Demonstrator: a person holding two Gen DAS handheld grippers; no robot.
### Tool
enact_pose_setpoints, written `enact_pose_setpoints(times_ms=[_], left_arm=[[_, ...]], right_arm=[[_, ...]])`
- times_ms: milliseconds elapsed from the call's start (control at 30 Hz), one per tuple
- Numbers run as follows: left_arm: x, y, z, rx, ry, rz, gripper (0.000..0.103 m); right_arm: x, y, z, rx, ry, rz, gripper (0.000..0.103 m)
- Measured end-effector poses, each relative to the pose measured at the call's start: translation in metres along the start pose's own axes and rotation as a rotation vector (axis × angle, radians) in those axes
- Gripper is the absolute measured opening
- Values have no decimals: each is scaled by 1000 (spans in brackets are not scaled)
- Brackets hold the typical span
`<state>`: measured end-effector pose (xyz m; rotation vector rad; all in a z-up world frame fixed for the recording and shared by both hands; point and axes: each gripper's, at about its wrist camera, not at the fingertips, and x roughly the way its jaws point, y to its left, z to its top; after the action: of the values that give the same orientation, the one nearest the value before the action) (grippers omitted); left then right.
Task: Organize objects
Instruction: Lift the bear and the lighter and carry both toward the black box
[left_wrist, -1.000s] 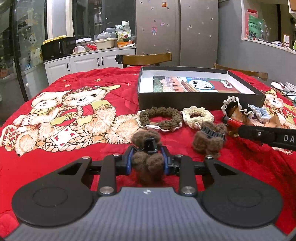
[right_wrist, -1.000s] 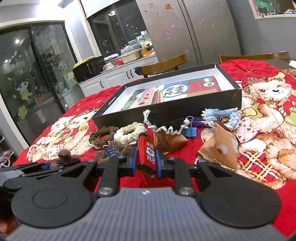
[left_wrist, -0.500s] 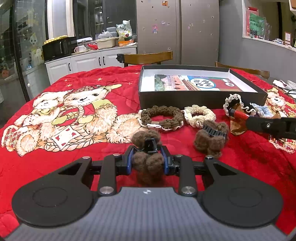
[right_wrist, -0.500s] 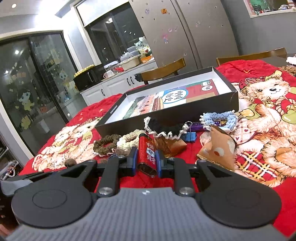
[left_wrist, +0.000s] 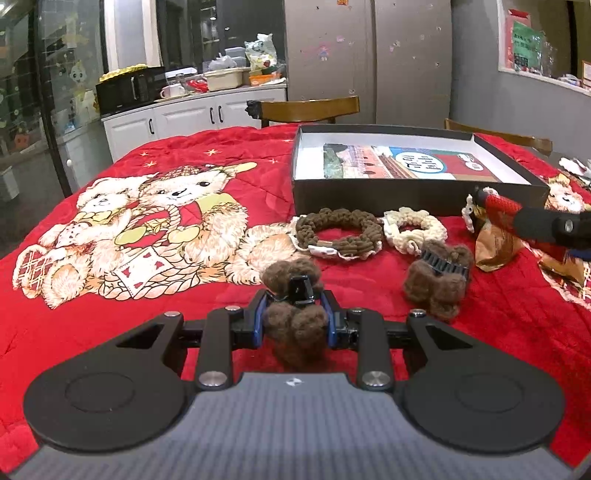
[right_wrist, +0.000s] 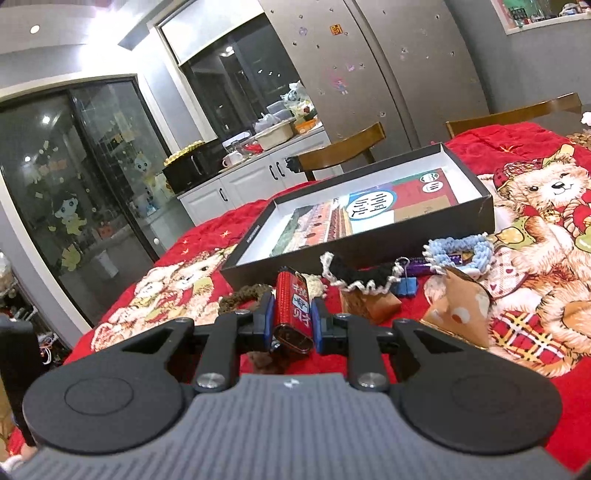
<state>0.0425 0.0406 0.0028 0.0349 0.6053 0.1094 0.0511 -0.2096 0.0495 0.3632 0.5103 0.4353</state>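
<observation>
My left claw (left_wrist: 295, 319) is clamped on a fuzzy brown hair clip (left_wrist: 295, 325), its pads squeezing the fluff from both sides, black clip teeth sticking up between the tips, held just over the red teddy-bear blanket (left_wrist: 147, 229) on the desk

My right claw (right_wrist: 291, 314) is clamped on a red lighter (right_wrist: 293, 310), gripped by its long sides, top end pointing away toward the box; lifted off the blanket, seen in the left view coming in from the right edge (left_wrist: 498, 206)

Second fuzzy brown hair clip (left_wrist: 437, 280) lies on the blanket just right of my left claw

Beyond it, a brown crochet scrunchie (left_wrist: 338, 232) and a cream crochet scrunchie (left_wrist: 413, 230) lie side by side, near the front wall of the black shallow box (left_wrist: 406, 192)

Box is open, printed card flat inside

Right view: black scrunchie with white trim (right_wrist: 360, 275) sits on a brown paper packet (right_wrist: 373, 304), blue binder clip (right_wrist: 406, 286) beside it, light blue scrunchie (right_wrist: 460, 249) further right, second brown packet (right_wrist: 461, 315) nearer me

Wooden chair (left_wrist: 306, 109) behind the desk
</observation>
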Motion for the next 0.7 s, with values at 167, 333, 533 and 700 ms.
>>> enact_pose_setpoints(times_ms=[167, 333, 533, 700], left_arm=[[-3, -2, 7, -3, -1, -10, 35], [-11, -2, 18, -5, -26, -14, 35], [-17, -4, 37, 13, -42, -4, 35], [-20, -3, 58, 0, -67, 3, 35]], right_arm=[[0, 3, 12, 26, 12, 15, 24], [-1, 10, 32, 26, 0, 25, 24], [4, 18, 52, 24, -14, 32, 24], [10, 20, 66, 50, -11, 41, 24]])
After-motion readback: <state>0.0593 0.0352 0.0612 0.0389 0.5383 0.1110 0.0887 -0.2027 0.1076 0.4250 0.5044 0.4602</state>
